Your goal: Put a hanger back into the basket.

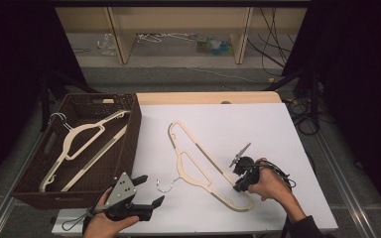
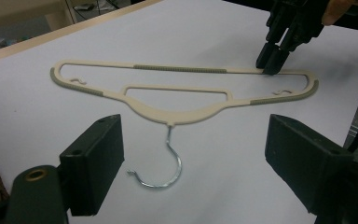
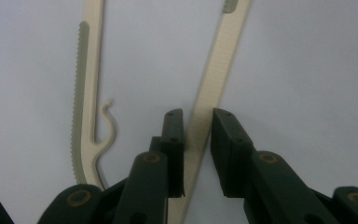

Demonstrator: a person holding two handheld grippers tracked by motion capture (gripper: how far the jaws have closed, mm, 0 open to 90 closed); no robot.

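Observation:
A cream plastic hanger (image 1: 182, 166) with a metal hook (image 1: 167, 185) lies flat on the white table top (image 1: 238, 129). My right gripper (image 1: 238, 187) points down at the hanger's long straight bar near its right end. In the right gripper view its jaws (image 3: 197, 116) stand on either side of that bar (image 3: 214, 79), shut on it. My left gripper (image 1: 153, 188) is held near the table's front left edge, open and holding nothing. In the left gripper view the hanger (image 2: 177, 114) and its hook (image 2: 175, 163) lie just beyond the open left gripper (image 2: 193, 140), with the right gripper (image 2: 270, 63) farther off.
A dark wicker basket (image 1: 134, 129) stands against the table's left side with another cream hanger (image 1: 79, 136) lying in it. Behind the table are a wooden shelf frame (image 1: 121, 34) and loose cables (image 1: 302, 109) on the floor.

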